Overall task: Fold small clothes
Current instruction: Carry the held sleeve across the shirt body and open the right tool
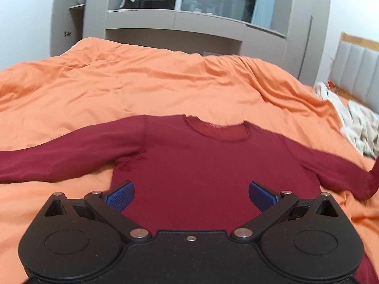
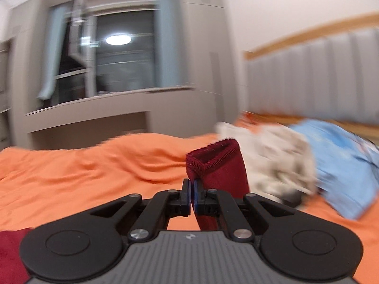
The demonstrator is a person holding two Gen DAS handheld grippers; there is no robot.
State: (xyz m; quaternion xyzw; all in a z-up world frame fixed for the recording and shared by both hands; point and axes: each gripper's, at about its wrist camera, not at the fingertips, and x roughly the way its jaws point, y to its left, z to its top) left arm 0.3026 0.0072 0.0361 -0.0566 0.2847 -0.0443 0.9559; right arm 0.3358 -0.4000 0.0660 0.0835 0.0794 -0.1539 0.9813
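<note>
left wrist view: the maroon shirt [image 1: 201, 165] is spread flat on the orange bed [image 1: 142, 82], sleeves out, nothing folded; the left gripper [image 1: 191, 195] hovers, jaws wide. right wrist view: the right gripper [image 2: 191, 190] is clamped on the right sleeve cuff [image 2: 213, 161], lifted; folding barely begun.

Dark red long-sleeved knit top [image 1: 194, 165]: soft matt cloth, cuff hem overlock-stitched. Rumpled orange cotton bedspread [image 1: 142, 82], matt, finely creased. Left black plastic gripper [image 1: 191, 195], satin, with ribbed blue pads [image 1: 120, 197] and shiny metal pivots. Grey padded headboard [image 2: 319, 75] looks smooth, wood-trimmed.
</note>
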